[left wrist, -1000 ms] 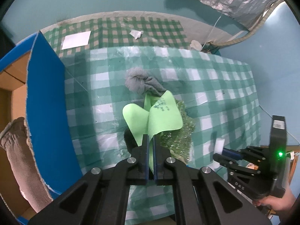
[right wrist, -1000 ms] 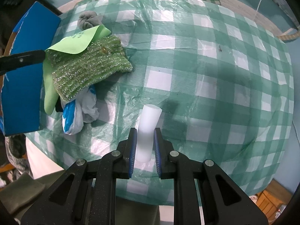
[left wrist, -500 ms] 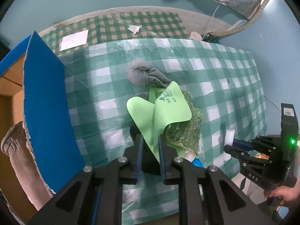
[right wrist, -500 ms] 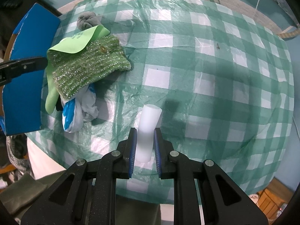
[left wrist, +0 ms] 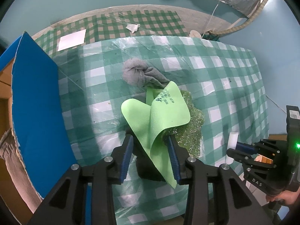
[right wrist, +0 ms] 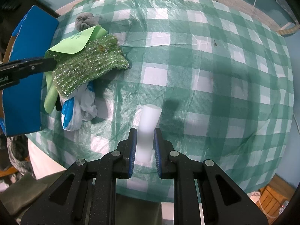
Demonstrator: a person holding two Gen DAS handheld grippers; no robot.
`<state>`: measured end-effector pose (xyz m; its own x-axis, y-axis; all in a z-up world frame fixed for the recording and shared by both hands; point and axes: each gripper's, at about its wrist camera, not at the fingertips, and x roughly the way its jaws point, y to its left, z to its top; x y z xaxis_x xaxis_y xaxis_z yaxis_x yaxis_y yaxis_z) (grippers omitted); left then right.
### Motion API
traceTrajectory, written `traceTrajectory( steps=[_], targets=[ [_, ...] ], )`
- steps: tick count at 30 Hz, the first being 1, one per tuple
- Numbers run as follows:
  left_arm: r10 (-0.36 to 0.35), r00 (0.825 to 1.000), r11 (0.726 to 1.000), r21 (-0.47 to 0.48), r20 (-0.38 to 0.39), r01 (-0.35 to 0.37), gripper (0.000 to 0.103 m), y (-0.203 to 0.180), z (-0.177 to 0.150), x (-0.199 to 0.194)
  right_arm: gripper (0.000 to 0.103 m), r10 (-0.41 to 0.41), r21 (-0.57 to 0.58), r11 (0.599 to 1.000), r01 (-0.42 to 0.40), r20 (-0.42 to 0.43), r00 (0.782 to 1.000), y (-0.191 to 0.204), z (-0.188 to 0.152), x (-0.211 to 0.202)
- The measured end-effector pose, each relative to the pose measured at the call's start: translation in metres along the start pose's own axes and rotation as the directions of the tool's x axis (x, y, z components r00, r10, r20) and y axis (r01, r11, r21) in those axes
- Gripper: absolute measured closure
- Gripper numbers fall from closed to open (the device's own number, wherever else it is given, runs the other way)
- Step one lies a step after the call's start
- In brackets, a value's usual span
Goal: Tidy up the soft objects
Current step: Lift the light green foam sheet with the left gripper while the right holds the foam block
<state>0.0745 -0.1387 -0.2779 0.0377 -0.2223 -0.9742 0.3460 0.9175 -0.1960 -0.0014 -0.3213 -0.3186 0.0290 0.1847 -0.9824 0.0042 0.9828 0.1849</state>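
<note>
From the left wrist view, the left tool [left wrist: 151, 150] points steeply down over the pile of soft things on the worktop covered by a green-and-white checked plastic cloth [left wrist: 225, 78]. Its jaws have just been opening and now stand spread; the thin bright green foam sheet [left wrist: 155, 120] hangs between them, and neither pad visibly presses on it. The sheet's long axis runs away from the tool toward the knotted grey sock [left wrist: 138, 74], which lies just beyond the sheet. The glittery green knitted cloth [left wrist: 189, 129] sits under the sheet's right edge. The open cardboard box with a blue flap [left wrist: 35, 112] stands close to the left of the sheet, so the left tool is the nearer one to carry soft pieces there. The right tool [left wrist: 241, 148] shows to the sheet's right.

From the right wrist view, the right tool [right wrist: 144, 146] is pinched on a white foam cylinder [right wrist: 147, 129], its long axis pointing away along the fingers. The green sheet [right wrist: 75, 41] and pile lie well to the left of it, with a crumpled blue-and-white plastic bag [right wrist: 76, 112] at the pile's near side.
</note>
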Motion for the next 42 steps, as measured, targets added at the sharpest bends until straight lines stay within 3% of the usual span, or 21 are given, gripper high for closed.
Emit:
traceTrajectory(
  steps=[9, 18, 31, 42],
  targets=[
    [-0.037, 0.999, 0.999, -0.010, -0.009, 0.037, 0.064, 0.003, -0.003, -0.005, 0.086, 0.003, 0.015, 1.000, -0.003, -0.009, 1.000, -0.003, 0.000, 0.002],
    [0.032, 0.999, 0.999, 0.016, 0.015, -0.032, 0.064, 0.004, 0.001, -0.006, 0.086, 0.005, 0.001, 1.000, -0.005, -0.008, 1.000, 0.000, 0.001, 0.001],
    [0.020, 1.000, 1.000, 0.012, -0.022, -0.020, 0.060, 0.012, -0.009, -0.001, 0.086, 0.007, 0.009, 1.000, -0.007, -0.012, 1.000, 0.000, 0.001, 0.001],
    [0.022, 0.999, 1.000, -0.001, -0.030, -0.022, 0.060, 0.012, 0.006, 0.014, 0.086, 0.014, -0.011, 1.000, -0.014, 0.019, 1.000, 0.006, 0.010, -0.012]
  ],
)
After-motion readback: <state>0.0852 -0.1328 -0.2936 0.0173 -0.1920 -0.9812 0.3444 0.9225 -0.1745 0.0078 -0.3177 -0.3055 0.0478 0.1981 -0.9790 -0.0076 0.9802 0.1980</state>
